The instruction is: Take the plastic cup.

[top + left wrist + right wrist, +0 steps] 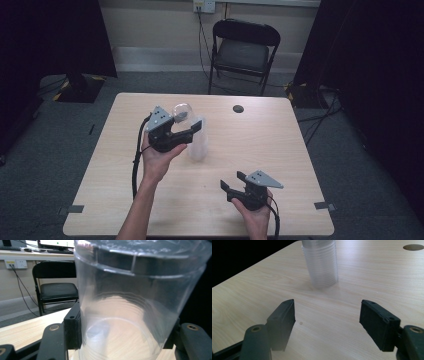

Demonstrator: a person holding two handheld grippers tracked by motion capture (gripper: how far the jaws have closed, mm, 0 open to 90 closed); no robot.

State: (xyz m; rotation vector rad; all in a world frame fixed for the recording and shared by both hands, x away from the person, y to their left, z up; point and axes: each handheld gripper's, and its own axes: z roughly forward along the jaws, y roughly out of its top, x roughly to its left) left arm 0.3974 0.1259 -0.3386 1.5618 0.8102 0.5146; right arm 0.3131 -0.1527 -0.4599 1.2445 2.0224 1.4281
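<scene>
Surface (125,200) carries stack of clear cups (197,145) at centre. Left gripper (192,127) is clamped on top cup (135,302), apparently lifted partly off the stack; separation looks unfinished. Right gripper (233,181), jaws apart, idles near front edge

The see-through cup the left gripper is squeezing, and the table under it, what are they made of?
The cup looks like thin clear plastic: you can see the table and chair through its glossy wall, and it has moulded rings. It seems to top a stack of cups. The table looks like pale wood-grain laminate, smooth and matte; real wood cannot be ruled out. The left gripper looks like black matte plastic.
</scene>
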